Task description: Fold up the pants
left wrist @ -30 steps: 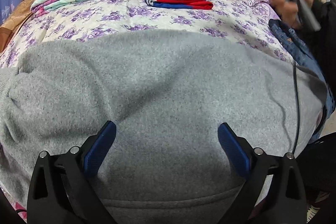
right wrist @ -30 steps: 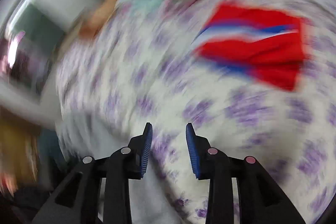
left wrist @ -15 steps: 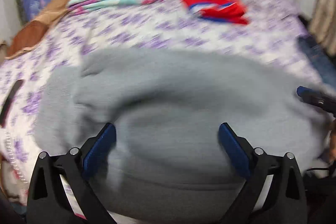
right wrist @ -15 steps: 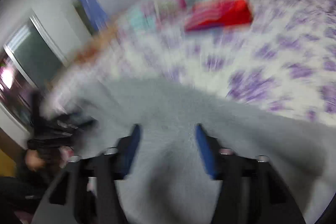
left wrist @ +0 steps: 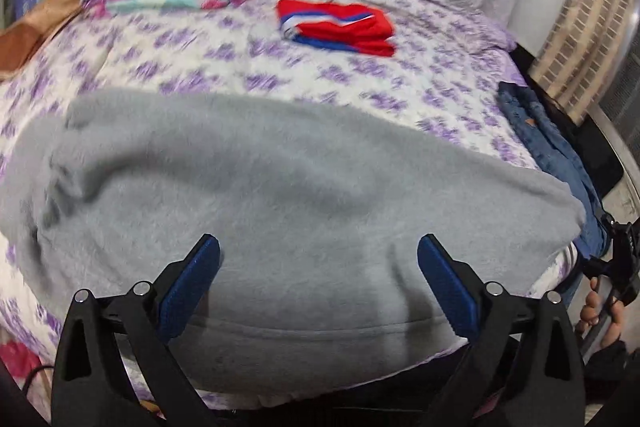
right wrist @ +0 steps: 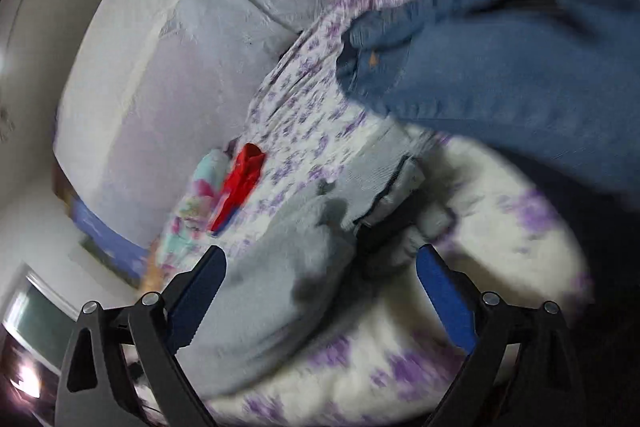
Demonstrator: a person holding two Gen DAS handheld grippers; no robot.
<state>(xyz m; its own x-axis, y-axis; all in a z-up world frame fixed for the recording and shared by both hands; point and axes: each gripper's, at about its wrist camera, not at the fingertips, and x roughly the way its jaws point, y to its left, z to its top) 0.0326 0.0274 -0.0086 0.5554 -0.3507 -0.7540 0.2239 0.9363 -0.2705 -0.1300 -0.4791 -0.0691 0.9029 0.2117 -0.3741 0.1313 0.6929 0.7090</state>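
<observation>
Pants [left wrist: 280, 187] in grey fleece lie flat on the bed [left wrist: 360, 75] directly ahead of the left tongs [left wrist: 318, 283], long axis running crosswise to them, a seamed band nearest. Left tongs stand wide apart, holding nothing, poised over that near edge. Right tongs [right wrist: 320, 291], also spread and empty, face the pants' far right end, where a ribbed hem sits just beyond the pads. Jeans [right wrist: 500, 67] hang off the bed edge close to that end; ahead, toward the red garment [left wrist: 336, 31], bedding lies open for folding.
</observation>
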